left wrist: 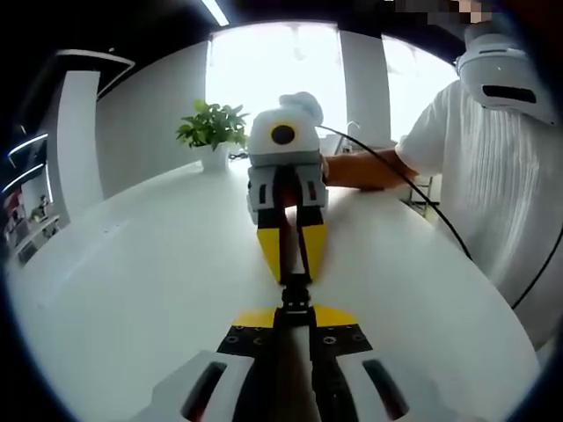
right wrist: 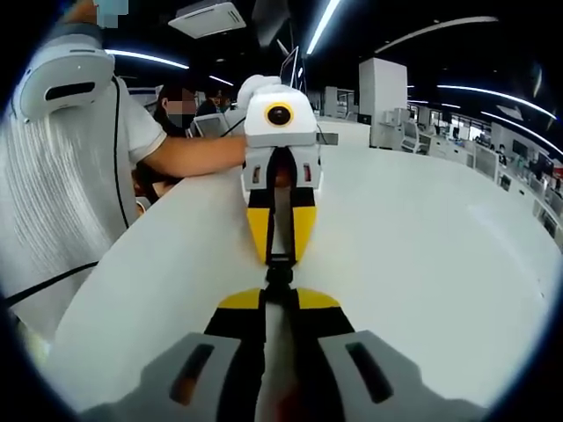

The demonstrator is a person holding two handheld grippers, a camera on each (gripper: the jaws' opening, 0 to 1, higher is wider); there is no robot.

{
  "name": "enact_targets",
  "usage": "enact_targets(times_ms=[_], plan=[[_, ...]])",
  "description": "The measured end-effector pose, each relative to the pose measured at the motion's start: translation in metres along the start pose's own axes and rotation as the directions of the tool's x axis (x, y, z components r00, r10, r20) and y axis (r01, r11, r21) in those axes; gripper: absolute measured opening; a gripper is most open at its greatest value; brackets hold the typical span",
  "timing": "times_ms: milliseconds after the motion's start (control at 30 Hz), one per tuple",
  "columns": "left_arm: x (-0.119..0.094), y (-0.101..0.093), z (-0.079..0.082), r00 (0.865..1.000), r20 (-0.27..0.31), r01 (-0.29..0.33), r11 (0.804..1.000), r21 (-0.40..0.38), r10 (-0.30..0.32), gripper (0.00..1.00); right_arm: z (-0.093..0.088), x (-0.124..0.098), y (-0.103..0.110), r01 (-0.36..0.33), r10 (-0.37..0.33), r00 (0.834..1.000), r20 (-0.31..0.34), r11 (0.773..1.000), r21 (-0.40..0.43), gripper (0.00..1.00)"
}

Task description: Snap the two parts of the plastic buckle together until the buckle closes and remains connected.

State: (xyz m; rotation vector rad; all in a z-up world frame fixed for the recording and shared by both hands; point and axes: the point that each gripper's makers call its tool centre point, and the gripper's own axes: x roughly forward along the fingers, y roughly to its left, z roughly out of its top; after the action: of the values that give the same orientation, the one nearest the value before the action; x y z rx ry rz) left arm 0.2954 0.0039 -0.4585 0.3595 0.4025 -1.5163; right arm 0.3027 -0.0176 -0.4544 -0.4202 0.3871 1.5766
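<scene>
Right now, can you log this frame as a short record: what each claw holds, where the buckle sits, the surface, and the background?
left claw: shut on black plastic buckle
right claw: shut on the buckle's other end
buckle state: between facing yellow tips; join cannot be told
surface: white table, below the buckle
background: green potted plant, person in white shirt

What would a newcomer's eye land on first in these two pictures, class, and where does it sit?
First, the two yellow-tipped grippers meeting nose to nose over the white table: in the left gripper view the right gripper faces the left gripper, their jaws shut on the small black buckle between them. Behind them stands a potted plant.
</scene>
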Motion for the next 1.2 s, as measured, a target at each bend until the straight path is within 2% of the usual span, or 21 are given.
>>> enact_targets(times_ms=[1200], plan=[[0.0012, -0.0008, 0.0007, 1.0, -0.006, -0.006, 1.0, 0.006, 0.006, 0.09, 0.0004, 0.0008, -0.0012, 0.006, -0.006, 1.0, 0.003, 1.0, 0.004, 0.1]])
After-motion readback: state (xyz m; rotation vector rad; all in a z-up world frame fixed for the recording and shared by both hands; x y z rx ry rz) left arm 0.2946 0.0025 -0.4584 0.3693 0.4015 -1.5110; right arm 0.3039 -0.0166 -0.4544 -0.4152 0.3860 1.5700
